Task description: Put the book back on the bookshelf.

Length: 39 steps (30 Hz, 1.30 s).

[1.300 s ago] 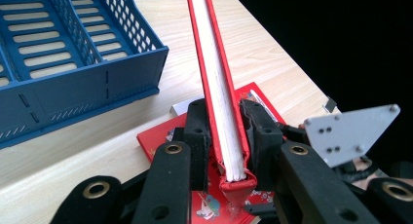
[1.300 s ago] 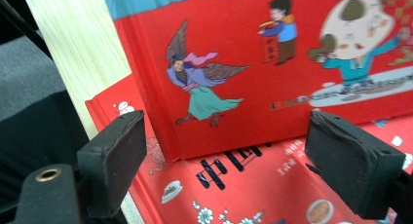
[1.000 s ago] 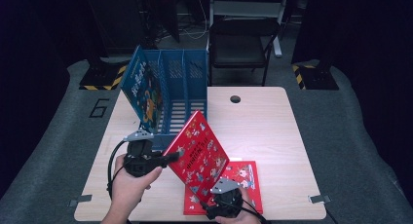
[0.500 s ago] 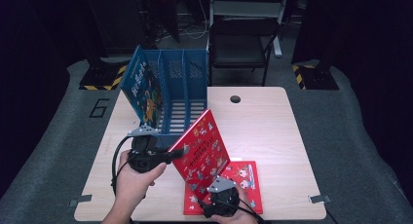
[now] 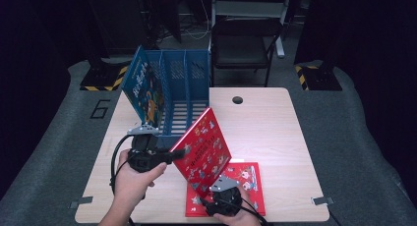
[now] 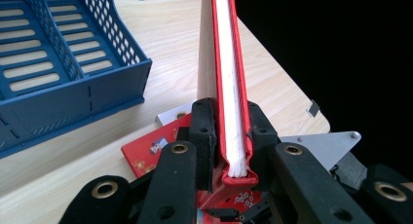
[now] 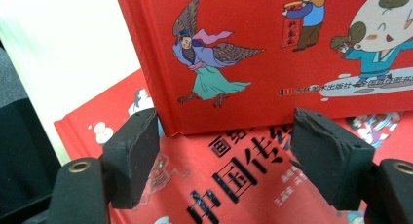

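My left gripper is shut on the edge of a red hardcover picture book, holding it tilted up on its lower edge. In the left gripper view both pads press the covers of the red book near its corner. A second red book lies flat on the table. My right gripper sits over it at the table's near edge. Its jaws have just been closing a little; the right gripper stands open, and the raised book's lower corner is just beyond the pads, untouched.
A blue slotted file rack stands at the table's back left with a blue picture book leaning in its left slot. A black chair is behind the table. A round cable hole is near the far edge.
The left gripper has tipped the red book up steeper and shifted it slightly toward the rack. The right gripper has stayed in place under the book's lower edge.
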Each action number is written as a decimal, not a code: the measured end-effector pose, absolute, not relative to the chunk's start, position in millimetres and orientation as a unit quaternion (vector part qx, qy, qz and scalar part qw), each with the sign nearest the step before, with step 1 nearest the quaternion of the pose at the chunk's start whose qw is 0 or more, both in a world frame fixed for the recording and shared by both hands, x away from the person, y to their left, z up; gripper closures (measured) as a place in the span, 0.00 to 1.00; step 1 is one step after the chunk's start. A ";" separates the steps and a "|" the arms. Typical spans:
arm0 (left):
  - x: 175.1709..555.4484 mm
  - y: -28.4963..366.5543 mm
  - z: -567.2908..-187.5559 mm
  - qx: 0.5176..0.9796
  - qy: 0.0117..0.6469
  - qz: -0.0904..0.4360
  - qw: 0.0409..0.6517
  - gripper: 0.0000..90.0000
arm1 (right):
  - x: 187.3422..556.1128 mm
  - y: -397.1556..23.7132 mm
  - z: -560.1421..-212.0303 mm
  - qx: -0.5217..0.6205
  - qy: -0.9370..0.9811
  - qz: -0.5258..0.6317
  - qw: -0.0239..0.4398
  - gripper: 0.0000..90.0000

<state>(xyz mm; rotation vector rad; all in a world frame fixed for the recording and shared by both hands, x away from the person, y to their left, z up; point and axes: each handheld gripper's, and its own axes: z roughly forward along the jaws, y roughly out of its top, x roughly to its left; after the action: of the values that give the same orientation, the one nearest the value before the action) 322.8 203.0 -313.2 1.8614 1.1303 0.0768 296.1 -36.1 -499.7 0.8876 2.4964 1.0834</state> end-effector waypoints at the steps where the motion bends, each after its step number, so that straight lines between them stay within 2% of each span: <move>1: 324.8 203.4 -310.0 0.756 0.460 0.031 0.465 0.87 | 298.0 -36.8 -496.3 0.310 0.860 0.383 0.137 0.29; 31: 348.5 211.6 -249.7 0.748 0.462 0.049 0.474 0.87 | 332.8 -39.2 -442.6 0.303 0.840 0.420 0.160 0.37; 39: 352.7 216.8 -234.3 0.744 0.465 0.054 0.476 0.87 | 343.4 -35.1 -426.4 0.301 0.844 0.420 0.148 0.37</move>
<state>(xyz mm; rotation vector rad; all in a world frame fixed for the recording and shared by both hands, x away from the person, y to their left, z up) 352.7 216.8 -234.3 1.8188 1.1376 0.1330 343.4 -35.1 -426.4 0.8646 2.4267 1.2077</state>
